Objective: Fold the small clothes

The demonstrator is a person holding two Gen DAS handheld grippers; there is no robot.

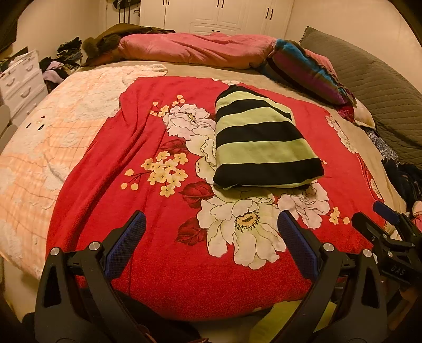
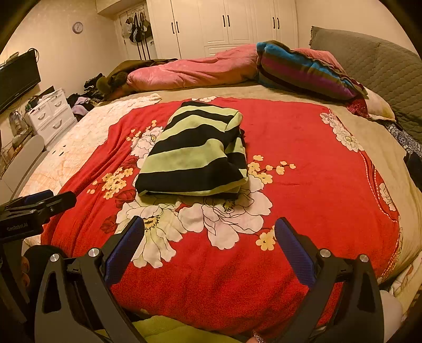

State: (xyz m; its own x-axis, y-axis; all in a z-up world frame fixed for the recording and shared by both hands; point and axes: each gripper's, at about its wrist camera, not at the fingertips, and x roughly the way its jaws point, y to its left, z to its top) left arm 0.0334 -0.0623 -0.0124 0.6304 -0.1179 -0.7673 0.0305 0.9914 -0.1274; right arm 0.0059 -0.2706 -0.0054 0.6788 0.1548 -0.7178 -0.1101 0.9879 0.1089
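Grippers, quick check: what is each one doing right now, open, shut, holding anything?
Left gripper: open, holding nothing, apart from the striped garment.
Right gripper: open, holding nothing, above the red floral blanket.

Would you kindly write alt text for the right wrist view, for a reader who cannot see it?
A folded green-and-black striped garment lies on a red floral blanket spread over a bed. The right claw is open and empty in the foreground, apart from the garment, and the left claw shows at the left edge. White wardrobes stand behind the bed.
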